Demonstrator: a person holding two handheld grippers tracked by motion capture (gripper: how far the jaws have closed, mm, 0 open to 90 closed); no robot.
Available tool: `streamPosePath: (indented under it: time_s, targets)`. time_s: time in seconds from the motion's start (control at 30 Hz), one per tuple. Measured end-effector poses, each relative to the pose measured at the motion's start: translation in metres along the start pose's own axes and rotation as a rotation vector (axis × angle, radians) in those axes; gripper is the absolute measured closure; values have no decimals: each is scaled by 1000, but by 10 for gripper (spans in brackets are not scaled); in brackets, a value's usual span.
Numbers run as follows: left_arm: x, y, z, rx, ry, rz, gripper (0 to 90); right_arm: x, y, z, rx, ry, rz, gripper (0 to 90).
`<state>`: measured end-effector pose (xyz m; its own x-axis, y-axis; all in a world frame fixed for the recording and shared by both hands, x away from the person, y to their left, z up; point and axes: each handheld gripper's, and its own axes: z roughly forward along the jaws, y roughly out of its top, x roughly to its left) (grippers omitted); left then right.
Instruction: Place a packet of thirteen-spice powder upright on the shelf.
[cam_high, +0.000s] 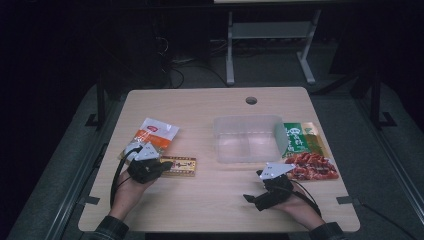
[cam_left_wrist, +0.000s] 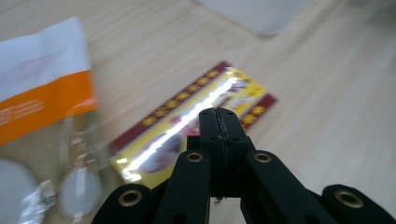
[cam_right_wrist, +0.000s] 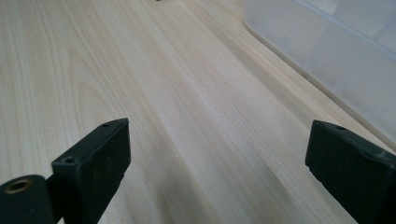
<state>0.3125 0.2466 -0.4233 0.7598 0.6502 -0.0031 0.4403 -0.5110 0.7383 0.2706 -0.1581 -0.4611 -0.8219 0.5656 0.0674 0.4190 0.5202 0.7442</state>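
Two grippers work over the wooden table (cam_high: 220, 200): the left gripper (cam_left_wrist: 218, 113) has its jaws pressed fully together with nothing visible between them, poised just above the near end of a yellow, maroon-bordered snack packet (cam_left_wrist: 196, 121) that lies flat beside an orange-and-white pouch (cam_left_wrist: 42, 98). The right gripper (cam_right_wrist: 217, 158) rests with jaws spread wide and empty over bare wood, near a clear plastic container (cam_right_wrist: 336, 56).

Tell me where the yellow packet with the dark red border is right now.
In the high view the yellow packet lies flat on the table's left half, just right of the left tool, below the orange-and-white bag and left of the clear container.
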Motion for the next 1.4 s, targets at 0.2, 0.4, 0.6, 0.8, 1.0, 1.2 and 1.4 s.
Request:
streamPosePath:
  time_s: [0.2,0.4,0.6,0.8,1.0,1.2,1.4]
  targets:
    - [22,3,7,13,69,3,896,0,0,1,4,0,-2,65]
    - [35,13,24,25,79,-1,896,0,0,1,6,-1,-1,66]
    - [44,16,44,49,71,-12,896,-1,0,1,9,4,3,66]
    - [43,14,53,95,38,4,897,-1,-1,1,5,2,0,67]
    - [33,16,57,112,-11,31,897,-1,0,0,7,2,-1,67]
    - [22,18,61,123,-86,53,897,-1,0,0,7,4,1,67]
    - [5,19,64,136,-146,81,897,-1,0,0,4,4,3,68]
